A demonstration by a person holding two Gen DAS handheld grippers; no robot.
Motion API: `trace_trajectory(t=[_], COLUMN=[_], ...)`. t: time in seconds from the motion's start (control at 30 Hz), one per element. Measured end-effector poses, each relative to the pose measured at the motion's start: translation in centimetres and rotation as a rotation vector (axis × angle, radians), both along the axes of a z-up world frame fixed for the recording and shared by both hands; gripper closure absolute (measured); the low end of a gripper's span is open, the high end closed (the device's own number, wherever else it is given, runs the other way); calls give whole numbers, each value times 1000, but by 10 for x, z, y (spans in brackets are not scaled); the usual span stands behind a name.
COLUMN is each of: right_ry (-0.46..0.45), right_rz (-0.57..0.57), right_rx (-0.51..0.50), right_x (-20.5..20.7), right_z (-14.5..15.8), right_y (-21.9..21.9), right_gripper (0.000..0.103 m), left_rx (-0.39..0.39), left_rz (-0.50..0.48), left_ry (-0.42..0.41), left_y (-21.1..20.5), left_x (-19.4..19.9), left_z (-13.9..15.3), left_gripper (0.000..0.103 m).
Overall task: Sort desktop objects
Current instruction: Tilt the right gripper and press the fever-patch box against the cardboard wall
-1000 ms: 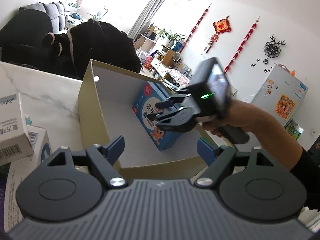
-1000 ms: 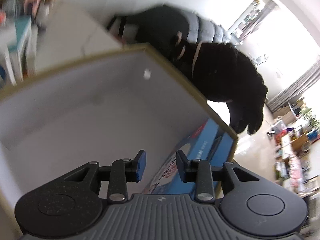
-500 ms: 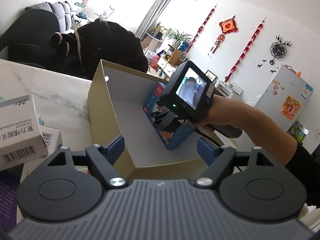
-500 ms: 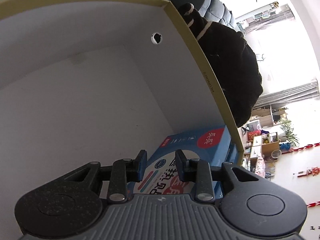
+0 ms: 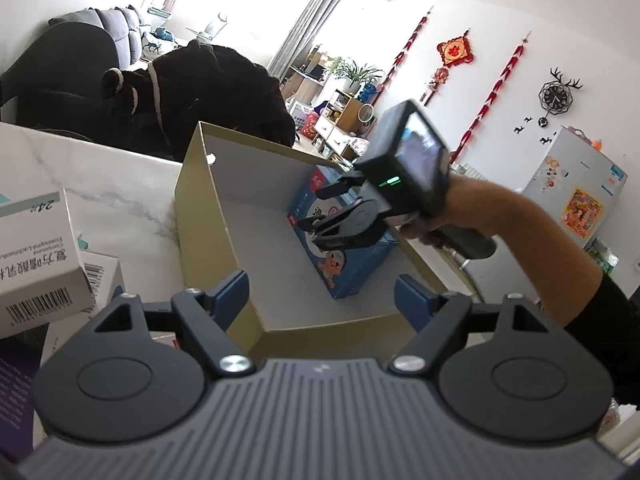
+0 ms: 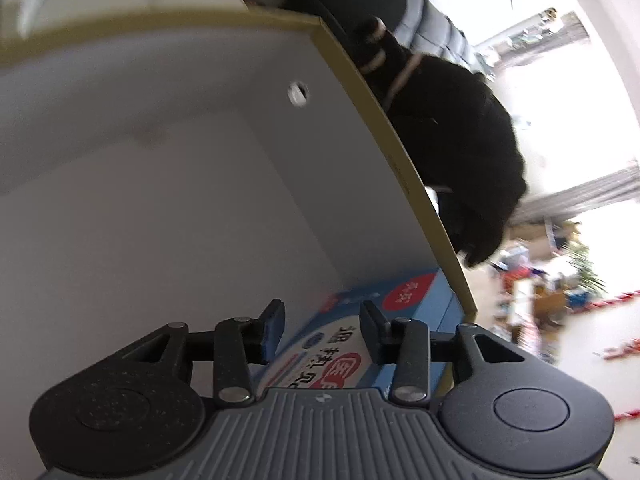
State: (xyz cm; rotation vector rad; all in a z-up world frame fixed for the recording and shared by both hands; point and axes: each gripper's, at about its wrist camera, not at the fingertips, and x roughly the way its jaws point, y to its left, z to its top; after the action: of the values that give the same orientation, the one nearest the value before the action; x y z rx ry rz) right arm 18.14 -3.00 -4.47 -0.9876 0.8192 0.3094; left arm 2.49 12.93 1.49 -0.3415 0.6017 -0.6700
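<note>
The right gripper (image 6: 322, 330), whose jaws were nearly closed over the blue medicine box (image 5: 344, 236) a moment ago, is now opening them, and the box shows between the blue pads with neither pad pressing on it. Seen from the left wrist, that gripper (image 5: 316, 210) and the hand (image 5: 436, 220) holding it have lifted slightly from deep inside the gold cardboard box (image 5: 200, 216) to hover just above the blue medicine box, its rear screen turned away again. The blue medicine box, tilted in the grip a second ago, now lies on the floor of the gold cardboard box against its far corner.
</note>
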Motion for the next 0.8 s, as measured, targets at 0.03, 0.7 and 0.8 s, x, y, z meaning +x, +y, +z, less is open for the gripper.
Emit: trace_trajectory(t=[0.03, 0.7, 0.8], right_ry=[14, 59, 74], right_rz=[22, 206, 216], right_rx=[26, 18, -1], right_x=[-4, -89, -93], right_z=[7, 65, 60], right_y=[-2, -47, -50], right_gripper=[53, 35, 36], left_rx=[0, -1, 1], left_rz=[-1, -26, -21], left_ry=[-1, -30, -29], left_y=[0, -11, -11], left_x=[-1, -11, -11], left_z=[0, 7, 6], left_gripper=[22, 22, 22])
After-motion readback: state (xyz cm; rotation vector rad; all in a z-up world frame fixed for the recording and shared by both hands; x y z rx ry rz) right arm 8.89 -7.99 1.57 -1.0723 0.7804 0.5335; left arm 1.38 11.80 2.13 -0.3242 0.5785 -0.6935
